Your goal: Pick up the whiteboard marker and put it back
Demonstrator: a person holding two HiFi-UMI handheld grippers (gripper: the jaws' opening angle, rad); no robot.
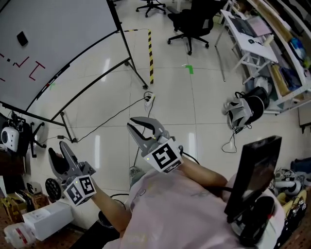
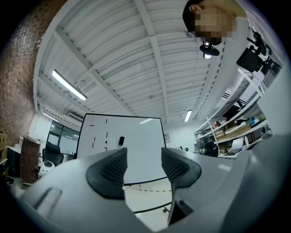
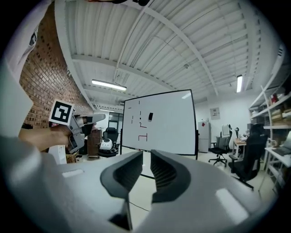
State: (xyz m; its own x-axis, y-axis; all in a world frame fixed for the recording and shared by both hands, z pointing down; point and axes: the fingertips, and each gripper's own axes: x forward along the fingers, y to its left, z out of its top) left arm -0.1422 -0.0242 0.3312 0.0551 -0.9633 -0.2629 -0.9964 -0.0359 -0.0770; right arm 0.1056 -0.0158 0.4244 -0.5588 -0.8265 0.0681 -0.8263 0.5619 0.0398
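At upper left stands the whiteboard. It carries only short red and black strokes, no readable word, and a black block. The marker I cannot find in any view, so I cannot tell its direction. At lower left, the left gripper has its jaws spread and empty. At centre, the right gripper has its jaws almost pressed together, with nothing between.

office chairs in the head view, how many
2. One black office chair stands top centre by the white desk; a second chair is cut off at the top edge, left of it. Others may be hidden.
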